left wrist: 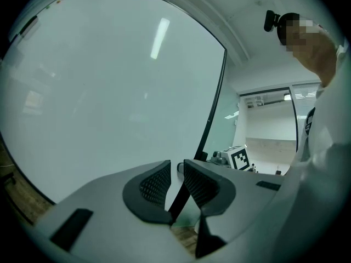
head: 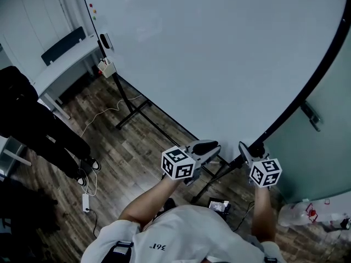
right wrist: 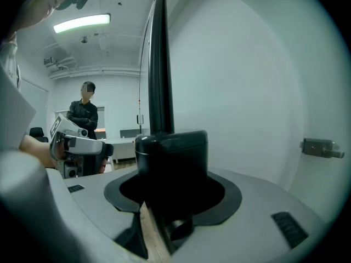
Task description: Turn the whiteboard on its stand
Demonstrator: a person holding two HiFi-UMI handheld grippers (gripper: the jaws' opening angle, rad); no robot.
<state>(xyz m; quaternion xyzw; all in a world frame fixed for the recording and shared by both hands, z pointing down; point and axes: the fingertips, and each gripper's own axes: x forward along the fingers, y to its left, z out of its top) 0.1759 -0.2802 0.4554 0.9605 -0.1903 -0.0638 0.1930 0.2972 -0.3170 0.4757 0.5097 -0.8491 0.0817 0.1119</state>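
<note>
The big whiteboard (head: pixel 219 53) fills the upper head view, carried on a black stand (head: pixel 131 106). At its lower right edge, my right gripper (head: pixel 245 149) is shut on a black block (right wrist: pixel 173 158) at the foot of the board's black frame edge (right wrist: pixel 160 64); the block fills the gap between the pads. Just left of it, my left gripper (head: pixel 207 148) hangs by the board's lower edge. In the left gripper view its jaws (left wrist: pixel 175 182) stand a narrow gap apart, holding nothing; the white board face (left wrist: pixel 109 92) spreads to their left and a black bar shows beyond the gap.
A person in black (head: pixel 38 127) stands at the left near a white desk (head: pixel 66 64). A power strip with cable (head: pixel 86 201) lies on the wood floor. A glass wall with a handle (head: pixel 310 115) is close on the right.
</note>
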